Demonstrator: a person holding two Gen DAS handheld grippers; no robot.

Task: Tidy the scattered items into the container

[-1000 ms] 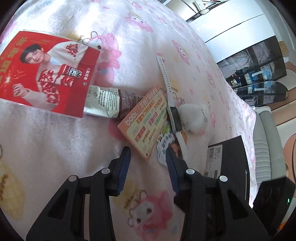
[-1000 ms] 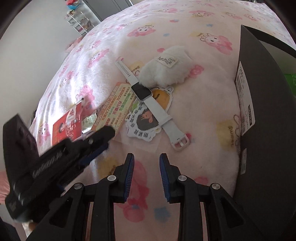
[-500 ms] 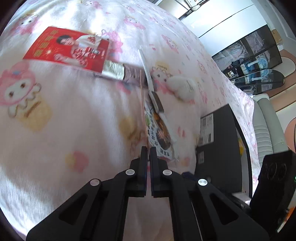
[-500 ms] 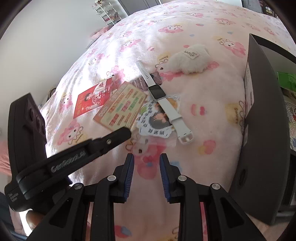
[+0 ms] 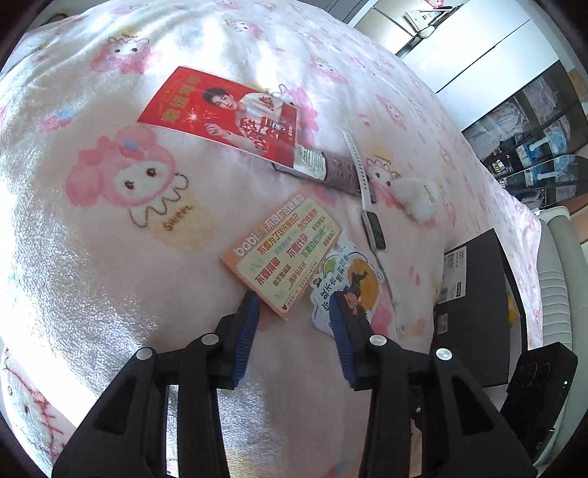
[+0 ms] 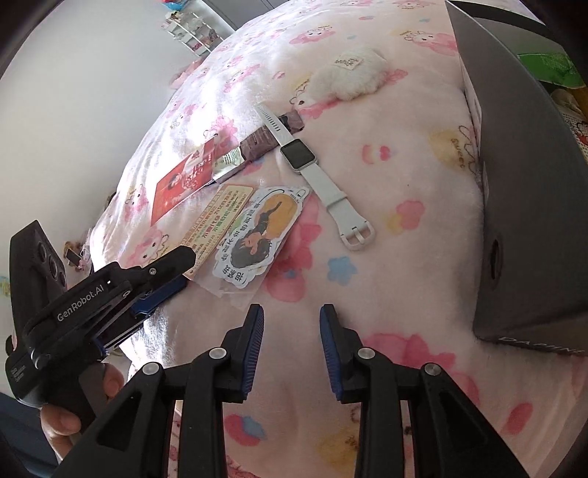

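Note:
On the pink blanket lie an orange card [image 5: 283,250], a cartoon sticker [image 5: 345,279], a white watch [image 5: 367,198], a brown sachet [image 5: 327,171], a red leaflet [image 5: 224,114] and a white fluffy pouch [image 5: 415,196]. My left gripper [image 5: 294,305] is open, its fingers on either side of the orange card's near corner. The dark box [image 6: 522,176] stands at the right. My right gripper [image 6: 292,323] is open and empty above the blanket, near the sticker [image 6: 257,239]. The watch [image 6: 316,169], pouch [image 6: 349,79] and left gripper [image 6: 172,272] also show there.
The dark box [image 5: 474,294] sits at the blanket's right edge in the left wrist view, with colourful items inside it [image 6: 551,62]. A grey wall and a small shelf [image 6: 194,29] lie beyond the bed. Glass cabinets [image 5: 533,121] stand at the far right.
My left gripper was shut half a second ago and is now open, low over the orange card's corner. My right gripper has moved closer to the sticker and box.

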